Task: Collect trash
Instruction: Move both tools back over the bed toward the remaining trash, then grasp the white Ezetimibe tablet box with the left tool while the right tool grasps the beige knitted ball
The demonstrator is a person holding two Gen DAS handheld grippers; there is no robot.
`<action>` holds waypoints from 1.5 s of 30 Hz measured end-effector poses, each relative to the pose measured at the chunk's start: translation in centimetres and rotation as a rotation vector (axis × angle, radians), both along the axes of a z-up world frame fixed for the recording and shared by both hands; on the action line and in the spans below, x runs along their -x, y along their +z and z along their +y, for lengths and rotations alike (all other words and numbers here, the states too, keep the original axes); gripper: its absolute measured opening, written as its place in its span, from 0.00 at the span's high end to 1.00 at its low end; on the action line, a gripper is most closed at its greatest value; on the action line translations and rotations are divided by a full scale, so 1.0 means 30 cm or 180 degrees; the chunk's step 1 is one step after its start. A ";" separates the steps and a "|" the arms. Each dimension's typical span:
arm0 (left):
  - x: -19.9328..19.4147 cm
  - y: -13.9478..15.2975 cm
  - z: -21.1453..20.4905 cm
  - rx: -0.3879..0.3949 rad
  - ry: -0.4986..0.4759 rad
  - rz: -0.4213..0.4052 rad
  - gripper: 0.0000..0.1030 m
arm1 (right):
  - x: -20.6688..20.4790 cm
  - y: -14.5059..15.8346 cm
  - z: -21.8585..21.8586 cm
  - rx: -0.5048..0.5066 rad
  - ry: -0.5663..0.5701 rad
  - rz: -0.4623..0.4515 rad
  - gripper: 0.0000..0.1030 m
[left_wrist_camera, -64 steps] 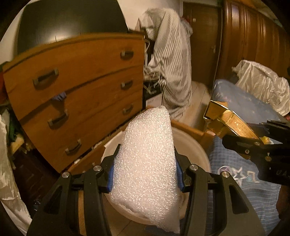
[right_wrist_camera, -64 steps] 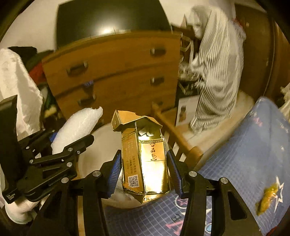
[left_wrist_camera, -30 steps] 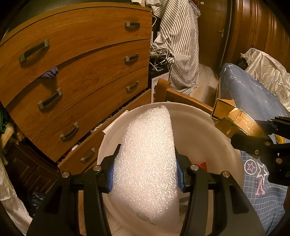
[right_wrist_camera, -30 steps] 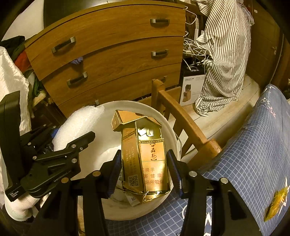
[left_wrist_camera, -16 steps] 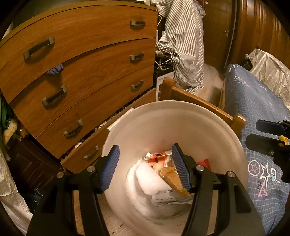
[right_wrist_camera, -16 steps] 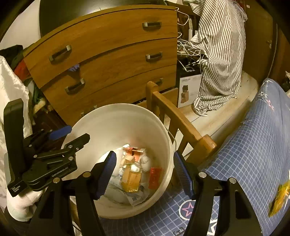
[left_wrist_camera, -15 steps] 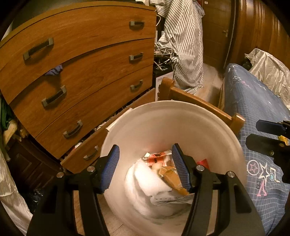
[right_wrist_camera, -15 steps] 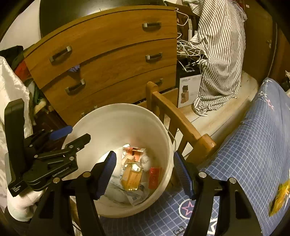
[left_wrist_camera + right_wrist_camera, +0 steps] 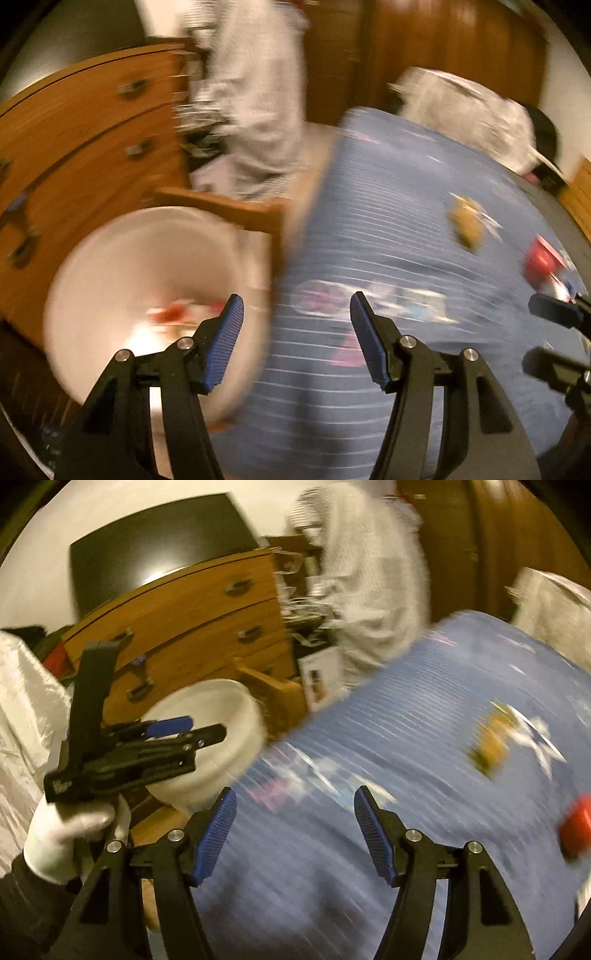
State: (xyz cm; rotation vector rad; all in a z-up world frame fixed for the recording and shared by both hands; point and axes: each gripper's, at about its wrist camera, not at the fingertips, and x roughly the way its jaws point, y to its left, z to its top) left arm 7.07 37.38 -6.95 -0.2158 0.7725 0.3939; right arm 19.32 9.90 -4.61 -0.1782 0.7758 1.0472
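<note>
Both claws, left [image 9: 295, 343] and right [image 9: 293, 834], gaped wide and empty beside the white bin [image 9: 92, 266]. Yellow wrapper [image 9: 491, 746] and red scrap [image 9: 574, 830] lay on the bed [image 9: 406, 757] beyond the bin; hasty swinging risked misjudged grabs.

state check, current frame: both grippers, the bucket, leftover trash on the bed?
Left gripper: jaws open, empty.
Right gripper: jaws open, empty.
Round white plastic bucket: upright beside the bed, trash inside, blurred.
Yellow-brown wrapper: lying on the blue checked bedsheet, not collected.
Red item: on the sheet, too blurred to identify.
</note>
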 end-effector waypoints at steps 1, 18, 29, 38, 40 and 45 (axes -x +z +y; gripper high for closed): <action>-0.035 -0.012 -0.072 0.0023 -0.0156 0.0021 0.44 | -0.007 -0.015 -0.083 0.0000 -0.0107 0.0010 0.33; -0.448 -0.228 -1.075 0.0367 -0.1984 0.0470 0.35 | -0.077 -0.192 -1.365 0.0016 -0.2092 -0.0167 0.23; -0.677 -0.263 -1.310 0.0424 -0.2211 0.0453 0.24 | -0.235 -0.284 -1.586 0.0112 -0.2287 -0.0121 0.16; -0.819 -0.247 -1.451 0.0279 -0.2318 0.0470 0.23 | -0.406 -0.368 -1.560 0.0388 -0.2071 0.0045 0.15; -0.840 -0.248 -1.463 0.0251 -0.2287 0.0485 0.23 | -0.430 -0.381 -1.557 0.0392 -0.2046 0.0099 0.15; -0.881 -0.263 -1.475 0.0122 -0.2172 0.0515 0.23 | -0.478 -0.420 -1.535 0.0354 -0.1988 0.0230 0.15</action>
